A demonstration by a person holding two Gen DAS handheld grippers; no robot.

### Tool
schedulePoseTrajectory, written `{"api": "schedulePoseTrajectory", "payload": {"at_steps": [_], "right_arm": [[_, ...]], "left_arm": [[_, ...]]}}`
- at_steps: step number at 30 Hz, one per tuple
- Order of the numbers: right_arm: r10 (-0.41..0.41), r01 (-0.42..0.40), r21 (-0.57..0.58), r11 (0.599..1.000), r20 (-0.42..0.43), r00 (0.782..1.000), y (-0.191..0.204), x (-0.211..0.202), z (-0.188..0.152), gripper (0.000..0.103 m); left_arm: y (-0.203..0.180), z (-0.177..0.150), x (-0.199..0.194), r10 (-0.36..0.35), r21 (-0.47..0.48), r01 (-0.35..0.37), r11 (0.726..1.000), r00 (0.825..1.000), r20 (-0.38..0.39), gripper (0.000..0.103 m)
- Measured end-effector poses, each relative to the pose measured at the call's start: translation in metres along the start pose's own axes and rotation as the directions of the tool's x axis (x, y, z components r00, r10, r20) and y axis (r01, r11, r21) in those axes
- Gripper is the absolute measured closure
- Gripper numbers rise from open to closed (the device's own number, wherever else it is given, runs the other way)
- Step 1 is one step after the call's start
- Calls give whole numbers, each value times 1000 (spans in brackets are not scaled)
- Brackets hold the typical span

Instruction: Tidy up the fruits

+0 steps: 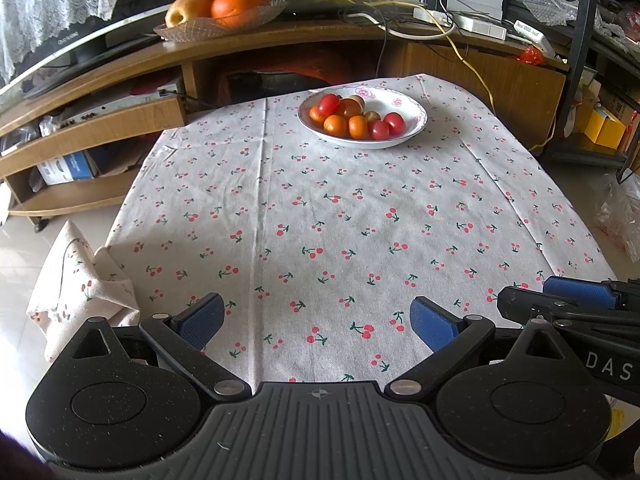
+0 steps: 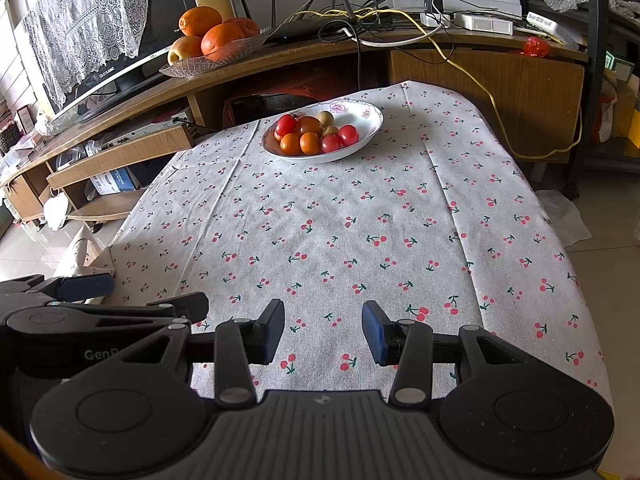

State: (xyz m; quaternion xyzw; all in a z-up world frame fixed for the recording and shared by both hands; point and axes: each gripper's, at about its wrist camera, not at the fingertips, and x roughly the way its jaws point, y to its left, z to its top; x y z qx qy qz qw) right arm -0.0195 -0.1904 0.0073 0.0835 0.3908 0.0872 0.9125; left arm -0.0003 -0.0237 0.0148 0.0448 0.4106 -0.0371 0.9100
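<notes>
A white flowered bowl [image 1: 416,110] [image 2: 370,114] stands at the far end of the cherry-print tablecloth [image 1: 320,208] [image 2: 340,216]. It holds several small fruits: red cherry tomatoes [image 1: 329,104] [image 2: 285,125], small oranges [image 1: 335,125] [image 2: 291,143] and brownish round ones [image 1: 356,100] [image 2: 325,118]. My left gripper [image 1: 318,322] hovers open over the near edge of the table, with nothing between its blue pads. The right gripper [image 2: 323,330] is open too, beside it and just as far from the bowl; it shows at the left wrist view's right edge [image 1: 560,300].
A glass dish [image 1: 208,28] [image 2: 200,62] of big oranges and an apple sits on the wooden TV cabinet [image 1: 280,40] behind the table. Cables and a router lie along the cabinet top [image 2: 360,20]. A black shelf frame [image 1: 580,60] stands at right. Tiled floor lies left.
</notes>
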Motion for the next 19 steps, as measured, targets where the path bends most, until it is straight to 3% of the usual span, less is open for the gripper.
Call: {"api": "schedulePoseTrajectory", "payload": {"at_steps": [19], "right_arm": [[5, -5, 2, 1000, 7, 1000, 1, 0, 1, 60]], "left_arm": [[1, 2, -2, 10, 0, -10, 1000, 1000, 15, 1]]}}
